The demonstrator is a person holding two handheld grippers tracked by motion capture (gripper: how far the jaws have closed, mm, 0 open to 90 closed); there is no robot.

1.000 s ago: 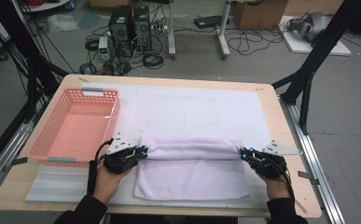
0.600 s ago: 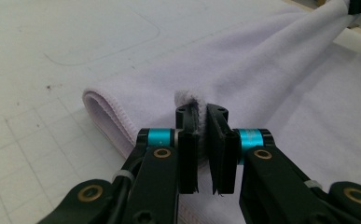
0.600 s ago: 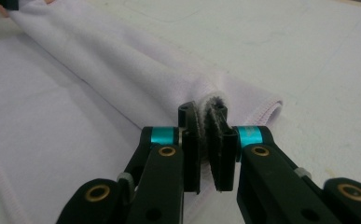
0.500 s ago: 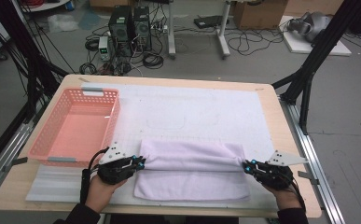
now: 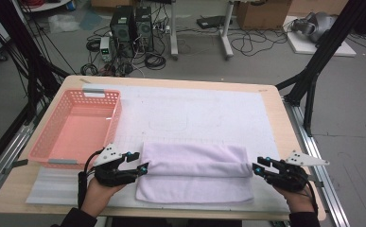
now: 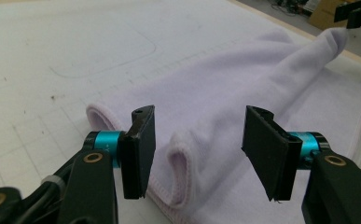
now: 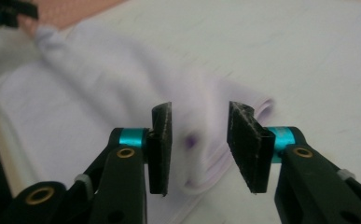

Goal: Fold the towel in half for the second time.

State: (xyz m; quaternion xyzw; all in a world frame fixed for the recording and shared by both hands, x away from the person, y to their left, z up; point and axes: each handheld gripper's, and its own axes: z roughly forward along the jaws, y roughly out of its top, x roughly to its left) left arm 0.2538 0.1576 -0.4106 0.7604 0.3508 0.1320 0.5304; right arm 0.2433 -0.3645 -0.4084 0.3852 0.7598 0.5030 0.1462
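— Where does the folded pale lilac terry towel (image 5: 195, 172) lie?

— Flat on the white gridded mat (image 5: 195, 113) covering the pale wooden surface (image 5: 275, 101), near the front edge, its upper layer folded over toward the person so a strip of the lower layer shows along the near side.

— And the left tongs (image 5: 140, 163)?

— At the towel's left end, just beside it, held by a hand in a dark sleeve. In the left gripper view the left tongs (image 6: 197, 149) stand apart, the towel's rolled hem (image 6: 180, 163) lying between the black pads without either pad pressing it.

— The right tongs (image 5: 257, 168)?

— At the towel's right end, tips next to the fold. The right gripper view shows the right tongs (image 7: 199, 149) parted too, the blurred towel edge (image 7: 229, 154) behind the gap, not pinched.

— Anything else on the surface?

— A pink plastic lattice basket (image 5: 60, 151) sits at the left, beyond the left tongs, well apart from the towel.
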